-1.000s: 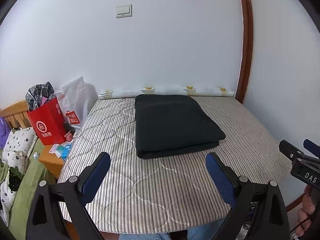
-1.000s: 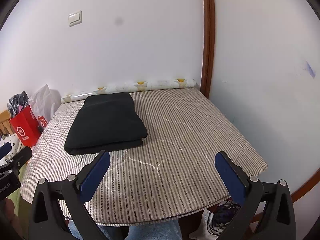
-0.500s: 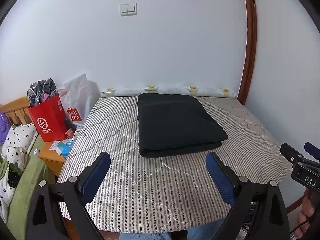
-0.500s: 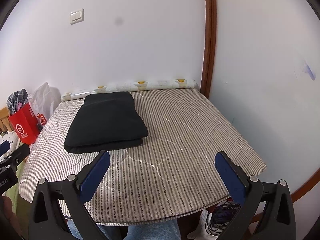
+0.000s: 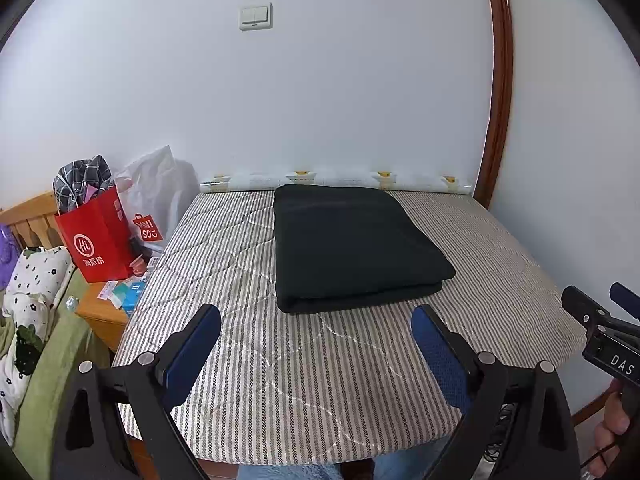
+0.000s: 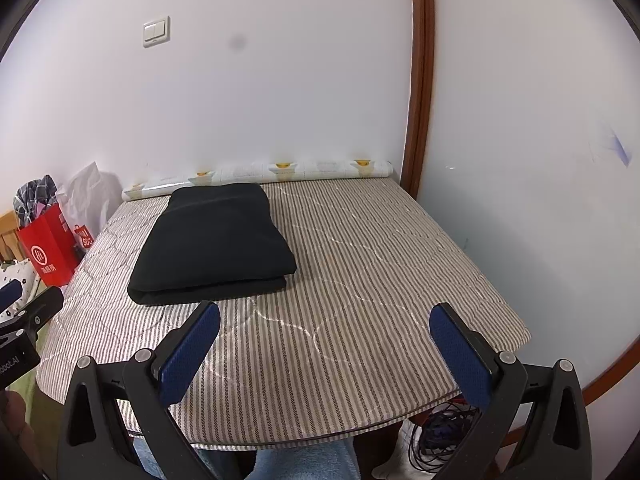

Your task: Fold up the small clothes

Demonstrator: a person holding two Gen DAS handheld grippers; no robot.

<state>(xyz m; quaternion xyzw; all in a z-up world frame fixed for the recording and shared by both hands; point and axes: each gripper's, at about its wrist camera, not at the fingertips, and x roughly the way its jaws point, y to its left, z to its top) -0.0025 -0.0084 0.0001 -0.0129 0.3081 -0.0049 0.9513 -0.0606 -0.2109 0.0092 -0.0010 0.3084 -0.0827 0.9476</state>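
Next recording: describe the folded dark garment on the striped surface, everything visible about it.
The folded dark garment is a plain black or very dark green cloth with a matte, soft look, and no print, buttons or seams can be made out. It is folded into a neat rectangle of at least two layers, the fold edges stacked along its near side. It lies flat on the striped quilted cover, toward the far wall, its far edge close to a patterned roll. Neither gripper touches it.

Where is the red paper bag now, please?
In the left wrist view the red paper bag stands at the far left, on a wooden nightstand beside the striped mattress, with a white plastic bag behind it.
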